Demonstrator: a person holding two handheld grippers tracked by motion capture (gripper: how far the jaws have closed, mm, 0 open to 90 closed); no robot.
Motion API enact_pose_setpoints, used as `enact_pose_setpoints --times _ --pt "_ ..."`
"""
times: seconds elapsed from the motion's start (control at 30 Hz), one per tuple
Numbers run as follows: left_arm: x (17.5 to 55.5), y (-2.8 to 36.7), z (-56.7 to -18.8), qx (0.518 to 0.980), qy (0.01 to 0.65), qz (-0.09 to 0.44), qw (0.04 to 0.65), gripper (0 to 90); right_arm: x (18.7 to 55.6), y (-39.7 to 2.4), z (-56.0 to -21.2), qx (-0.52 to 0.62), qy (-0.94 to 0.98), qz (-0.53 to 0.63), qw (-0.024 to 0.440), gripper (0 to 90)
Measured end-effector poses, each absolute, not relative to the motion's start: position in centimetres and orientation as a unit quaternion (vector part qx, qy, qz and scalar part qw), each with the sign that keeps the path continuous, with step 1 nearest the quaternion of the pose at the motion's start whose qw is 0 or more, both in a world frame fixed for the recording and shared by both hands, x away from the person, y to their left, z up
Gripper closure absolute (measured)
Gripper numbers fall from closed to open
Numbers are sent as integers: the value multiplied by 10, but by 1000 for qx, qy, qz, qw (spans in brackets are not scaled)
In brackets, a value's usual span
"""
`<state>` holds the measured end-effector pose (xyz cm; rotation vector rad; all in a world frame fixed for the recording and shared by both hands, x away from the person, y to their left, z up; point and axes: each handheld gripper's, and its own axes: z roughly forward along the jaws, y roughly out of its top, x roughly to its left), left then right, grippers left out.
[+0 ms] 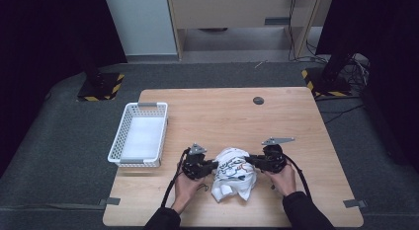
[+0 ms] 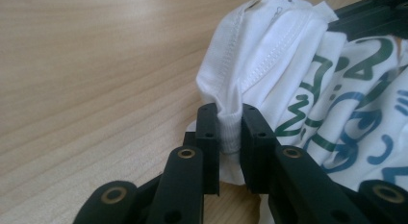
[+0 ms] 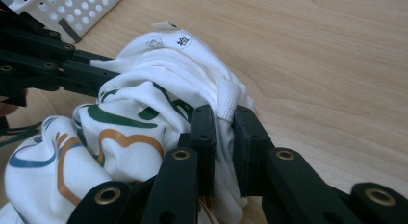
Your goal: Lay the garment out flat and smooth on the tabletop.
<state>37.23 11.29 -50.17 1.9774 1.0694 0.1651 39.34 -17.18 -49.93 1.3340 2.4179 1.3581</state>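
The fingers (image 2: 255, 137) of the left gripper (image 2: 230, 132) are clenched on a bunched fold of ribbed hem belonging to a crumpled white cotton garment printed with green, blue and orange lettering (image 2: 308, 75); in the left gripper view the cloth is pinched tight between the two black pads. The fingers (image 3: 204, 132) of the right gripper (image 3: 222, 132) grip the same garment (image 3: 144, 132) on a ribbed edge at its other side, with cloth squeezed between them.

In the high view the person's two hands come in from the near edge, the left hand (image 1: 185, 183) and the right hand (image 1: 284, 179) each wrapped around its gripper, the left gripper (image 1: 213, 165) and the right gripper (image 1: 248, 160) pointing inward at each other. The garment (image 1: 232, 183) lies heaped between them on the near middle of the light wooden counter (image 1: 296, 116) (touching the wood along its lower folds).

Farther off to the left, a white perforated plastic basket (image 1: 123, 136) sits at the counter's left edge, well apart from the garment. Near the far edge a small dark round cap (image 1: 258, 100) is set into the counter.
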Motion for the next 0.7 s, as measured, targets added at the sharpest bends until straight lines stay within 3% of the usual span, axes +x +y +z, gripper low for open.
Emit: enact_pose_setpoints --times 0.7 --pt "352 110 -451 784 383 126 472 811 372 -180 -451 412 778 462 105 809"
